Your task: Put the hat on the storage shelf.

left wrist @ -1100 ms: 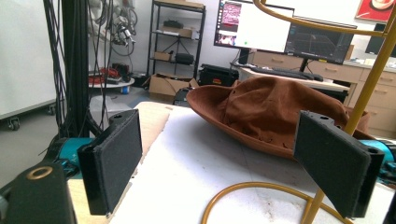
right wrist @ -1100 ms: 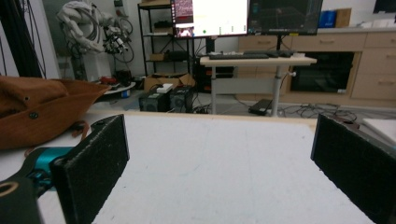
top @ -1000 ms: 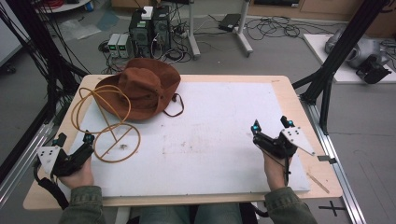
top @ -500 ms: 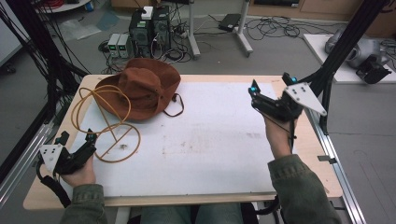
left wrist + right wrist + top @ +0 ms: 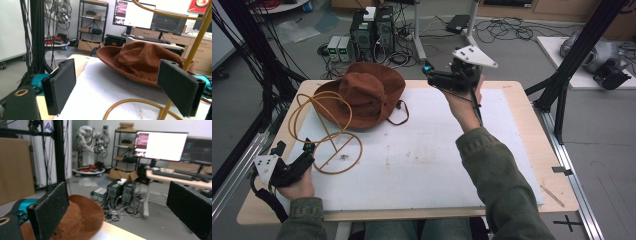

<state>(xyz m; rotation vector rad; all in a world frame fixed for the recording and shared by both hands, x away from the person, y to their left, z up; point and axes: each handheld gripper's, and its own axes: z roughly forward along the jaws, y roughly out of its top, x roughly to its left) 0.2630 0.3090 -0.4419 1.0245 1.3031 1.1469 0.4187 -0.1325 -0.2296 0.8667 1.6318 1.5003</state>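
Note:
A brown wide-brimmed hat point(image 5: 364, 95) lies at the far left of the white mat, its brim over part of a yellow wire stand point(image 5: 329, 125) made of hoops and a slanted rod. My left gripper point(image 5: 293, 148) rests at the front left corner, open, with its jaws pointing at the stand's base ring. The left gripper view shows the hat point(image 5: 142, 60) and the yellow rod point(image 5: 195, 47) beyond the open left gripper point(image 5: 120, 87). My right gripper point(image 5: 430, 75) is held up over the far edge, open and empty, pointing left toward the hat point(image 5: 80, 220).
The white mat point(image 5: 422, 155) covers most of the wooden table point(image 5: 522, 90). Computer towers point(image 5: 372, 30) and cables sit on the floor beyond the far edge. Black frame posts point(image 5: 562, 85) stand at the right and left sides. A monitor point(image 5: 160, 145) glows in the background.
My right gripper has swung from the table's right side up and leftward to the far edge, close to the hat. The left gripper, hat and stand have stayed put.

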